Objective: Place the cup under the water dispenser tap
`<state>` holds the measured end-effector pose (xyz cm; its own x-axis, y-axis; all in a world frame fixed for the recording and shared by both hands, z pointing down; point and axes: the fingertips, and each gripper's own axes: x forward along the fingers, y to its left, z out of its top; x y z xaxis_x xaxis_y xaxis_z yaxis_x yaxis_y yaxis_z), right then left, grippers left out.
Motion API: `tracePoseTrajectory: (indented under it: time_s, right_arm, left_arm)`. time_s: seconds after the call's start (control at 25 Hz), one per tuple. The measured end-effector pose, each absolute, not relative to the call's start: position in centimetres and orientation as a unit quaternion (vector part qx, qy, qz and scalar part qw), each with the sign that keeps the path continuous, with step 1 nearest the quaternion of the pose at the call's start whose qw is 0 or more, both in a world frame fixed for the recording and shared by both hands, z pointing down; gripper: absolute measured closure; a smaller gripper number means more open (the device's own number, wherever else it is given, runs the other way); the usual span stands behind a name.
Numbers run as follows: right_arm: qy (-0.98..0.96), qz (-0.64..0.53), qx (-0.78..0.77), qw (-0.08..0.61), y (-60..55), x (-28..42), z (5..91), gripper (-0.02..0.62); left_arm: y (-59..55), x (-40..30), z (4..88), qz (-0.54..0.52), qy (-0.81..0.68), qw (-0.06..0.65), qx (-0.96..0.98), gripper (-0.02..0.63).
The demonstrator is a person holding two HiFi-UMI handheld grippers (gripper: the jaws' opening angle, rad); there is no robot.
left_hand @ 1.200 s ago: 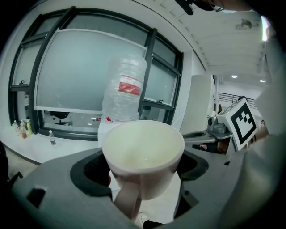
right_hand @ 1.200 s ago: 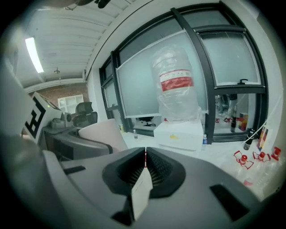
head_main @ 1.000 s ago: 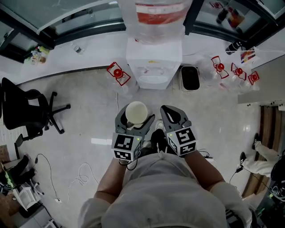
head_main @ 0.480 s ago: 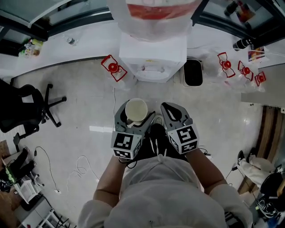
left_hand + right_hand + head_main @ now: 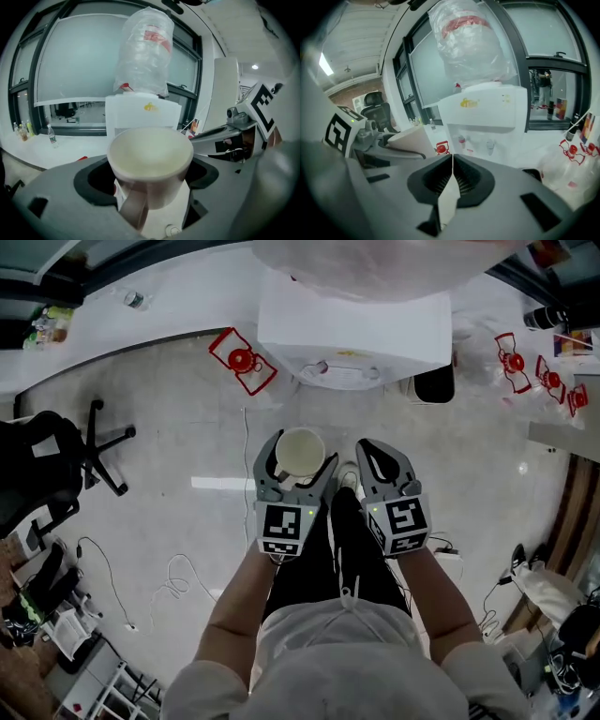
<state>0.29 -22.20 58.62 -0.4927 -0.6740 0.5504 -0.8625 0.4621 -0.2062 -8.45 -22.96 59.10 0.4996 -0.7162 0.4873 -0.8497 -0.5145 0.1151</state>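
Since the earlier frame I have closed in on the water dispenser (image 5: 354, 329). Left gripper (image 5: 298, 463) grasps the cup (image 5: 300, 448), upright, carried short of the taps (image 5: 462, 139). Right gripper (image 5: 377, 452) clenched, empty. Placement under a tap remains.

No text is legible, even on the water dispenser (image 5: 487, 115).

L gripper (image 5: 297, 459) jaws wide, clamped on cup (image 5: 301, 448); R gripper (image 5: 375, 452) jaws shut, both angled down.
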Motion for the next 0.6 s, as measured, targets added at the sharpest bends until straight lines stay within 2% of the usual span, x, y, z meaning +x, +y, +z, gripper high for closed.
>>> tracePoseTrajectory:
  time_s: [0.24, 0.6]
  right_arm:
    - [-0.819, 0.245, 0.477, 0.204, -22.9, -1.3, 65.4, 0.566]
    - [-0.799, 0.251, 0.499, 0.225, -24.1, 0.0, 73.3, 0.566]
  left_arm:
    - [-25.2, -8.6, 66.3, 0.202, -0.451, 0.171, 0.852, 0.192]
    - [-29.6, -7.3, 76.7, 0.206, -0.447, 0.177, 0.852, 0.192]
